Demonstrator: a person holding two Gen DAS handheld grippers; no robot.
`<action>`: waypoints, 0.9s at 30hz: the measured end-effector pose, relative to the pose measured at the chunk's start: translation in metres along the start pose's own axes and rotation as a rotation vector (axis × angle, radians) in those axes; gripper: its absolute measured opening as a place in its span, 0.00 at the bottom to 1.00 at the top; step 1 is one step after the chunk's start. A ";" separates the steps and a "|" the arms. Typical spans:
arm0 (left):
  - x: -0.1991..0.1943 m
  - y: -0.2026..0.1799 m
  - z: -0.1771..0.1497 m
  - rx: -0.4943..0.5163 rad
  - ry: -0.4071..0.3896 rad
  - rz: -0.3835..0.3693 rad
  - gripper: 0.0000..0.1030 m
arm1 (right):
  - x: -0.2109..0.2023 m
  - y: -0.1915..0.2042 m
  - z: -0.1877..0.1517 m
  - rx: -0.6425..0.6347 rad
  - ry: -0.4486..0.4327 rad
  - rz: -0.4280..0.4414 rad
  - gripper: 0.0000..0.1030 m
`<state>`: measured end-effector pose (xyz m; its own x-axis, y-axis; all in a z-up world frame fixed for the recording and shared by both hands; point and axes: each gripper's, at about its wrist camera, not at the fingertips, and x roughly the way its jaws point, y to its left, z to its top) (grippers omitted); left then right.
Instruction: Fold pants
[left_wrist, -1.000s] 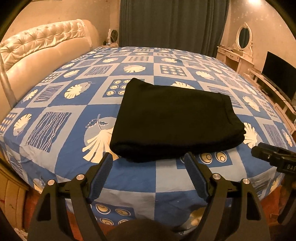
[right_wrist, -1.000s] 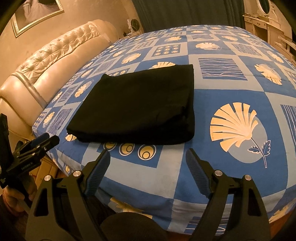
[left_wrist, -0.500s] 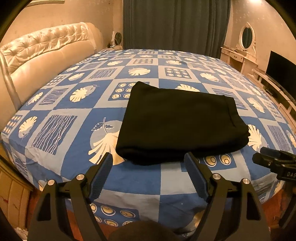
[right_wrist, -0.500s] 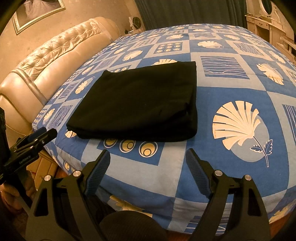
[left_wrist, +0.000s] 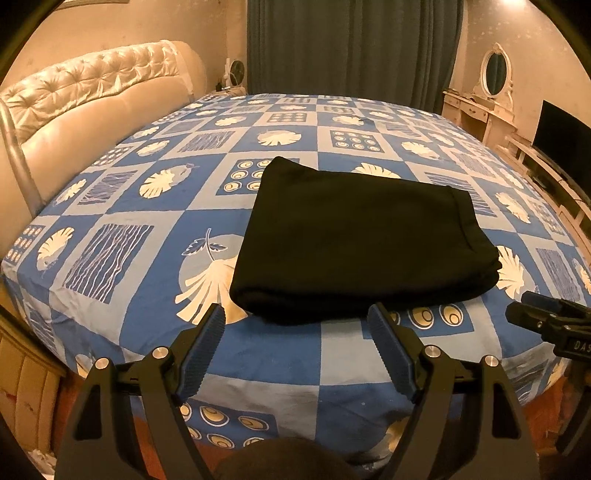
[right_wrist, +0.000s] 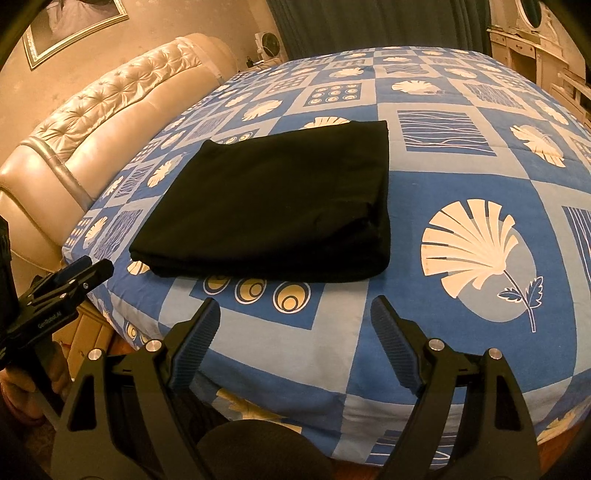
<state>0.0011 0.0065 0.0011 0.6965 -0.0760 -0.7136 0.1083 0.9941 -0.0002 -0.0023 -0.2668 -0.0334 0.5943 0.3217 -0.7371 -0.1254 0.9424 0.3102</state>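
Black pants (left_wrist: 354, 240) (right_wrist: 273, 206) lie folded into a flat rectangle on the blue patterned bed sheet (left_wrist: 147, 206) (right_wrist: 461, 192), near the bed's front edge. My left gripper (left_wrist: 297, 317) hangs open just short of the pants' near fold, with nothing between its blue-padded fingers. My right gripper (right_wrist: 293, 308) is open too, held over the sheet in front of the pants' near edge and empty. In each wrist view the other gripper shows at the frame's side: the right one (left_wrist: 546, 321), the left one (right_wrist: 70, 280).
A cream tufted headboard (left_wrist: 92, 96) (right_wrist: 122, 110) runs along the left of the bed. Dark curtains (left_wrist: 351, 48) hang behind it. A white dressing table with an oval mirror (left_wrist: 491, 88) and a dark TV screen (left_wrist: 565, 136) stand at the right.
The left wrist view has shifted slightly, so the pants sit a little further right and lower in it. The pants themselves and both grippers' opening are unchanged.
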 end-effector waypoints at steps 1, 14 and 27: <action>0.000 -0.001 0.000 0.003 -0.001 0.002 0.76 | 0.000 0.000 0.000 0.000 0.000 0.000 0.81; -0.006 -0.003 0.003 0.006 -0.037 0.009 0.76 | 0.000 0.000 -0.001 0.000 0.003 0.001 0.81; -0.008 -0.003 0.004 0.012 -0.049 0.023 0.76 | 0.003 0.001 -0.003 -0.010 0.012 0.005 0.81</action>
<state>-0.0025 0.0040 0.0096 0.7330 -0.0572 -0.6778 0.1001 0.9947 0.0243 -0.0030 -0.2643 -0.0369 0.5840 0.3273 -0.7428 -0.1363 0.9417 0.3077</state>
